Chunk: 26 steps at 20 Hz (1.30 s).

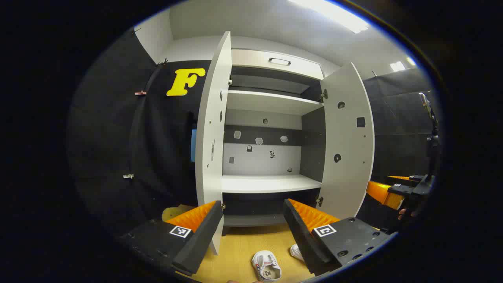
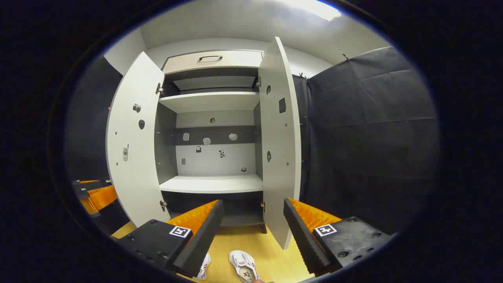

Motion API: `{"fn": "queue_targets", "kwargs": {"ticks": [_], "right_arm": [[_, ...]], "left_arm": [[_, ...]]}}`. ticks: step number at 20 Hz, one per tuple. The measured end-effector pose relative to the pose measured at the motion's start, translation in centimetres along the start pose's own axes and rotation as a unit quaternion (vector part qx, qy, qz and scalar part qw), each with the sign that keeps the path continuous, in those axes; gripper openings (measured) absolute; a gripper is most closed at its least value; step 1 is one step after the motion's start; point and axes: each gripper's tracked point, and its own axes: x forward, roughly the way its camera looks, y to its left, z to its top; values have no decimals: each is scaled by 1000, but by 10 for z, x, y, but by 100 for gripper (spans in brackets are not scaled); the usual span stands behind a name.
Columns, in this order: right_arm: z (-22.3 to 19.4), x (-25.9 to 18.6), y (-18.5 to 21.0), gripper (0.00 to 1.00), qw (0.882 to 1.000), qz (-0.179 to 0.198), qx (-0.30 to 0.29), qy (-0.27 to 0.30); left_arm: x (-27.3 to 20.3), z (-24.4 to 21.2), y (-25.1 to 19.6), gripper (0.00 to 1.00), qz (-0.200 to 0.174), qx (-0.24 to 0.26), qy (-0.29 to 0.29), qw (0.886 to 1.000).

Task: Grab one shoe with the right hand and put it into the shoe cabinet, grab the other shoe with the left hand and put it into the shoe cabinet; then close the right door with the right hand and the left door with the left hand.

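White, low-cut shoes lie on the wooden floor in front of the shoe cabinet: in the left gripper view one shoe (image 1: 266, 266) sits sole-side down with its opening up, and the second shoe (image 1: 296, 251) lies just beside it, partly hidden behind a finger. In the right gripper view the same pair shows as one shoe (image 2: 244, 266) in the gap between the fingers and the other shoe (image 2: 204, 267) peeking past the left finger.

Behind them the shoe cabinet (image 1: 271, 103) stands with flat, matt pale panels and a dark interior wall, its lower shelf (image 1: 269, 183) bare. Its left door (image 1: 212, 137) and right door (image 1: 347, 141) are both swung wide open, each a smooth slab with rounded top corner and small holes. A drawer front with a slim bar handle (image 1: 279, 61) caps the cabinet.

The left gripper (image 1: 253, 226) has its ribbed, wedge-shaped fingers spread wide, holding nothing. The right gripper (image 2: 253, 226) is likewise spread wide and empty, and it also shows at the far right of the left gripper view (image 1: 387, 194).
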Motion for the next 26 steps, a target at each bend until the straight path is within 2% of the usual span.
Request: {"fn": "queue_targets", "kwargs": {"ticks": [5, 18, 21, 26], "right_arm": [[-7, 4, 8, 98, 1000, 11, -1, 5], [-39, -6, 20, 98, 998, 36, -12, 42], [-56, -9, 16, 98, 997, 31, -21, 68], [-91, -9, 18, 98, 991, 45, -20, 122]], "left_arm": [[-1, -12, 10, 97, 19, -10, 5, 1000], [-17, -28, 9, 95, 10, -6, 9, 1000], [-21, -33, 8, 95, 9, -3, 14, 1000], [-23, -46, 6, 95, 10, 4, 30, 999]]}}
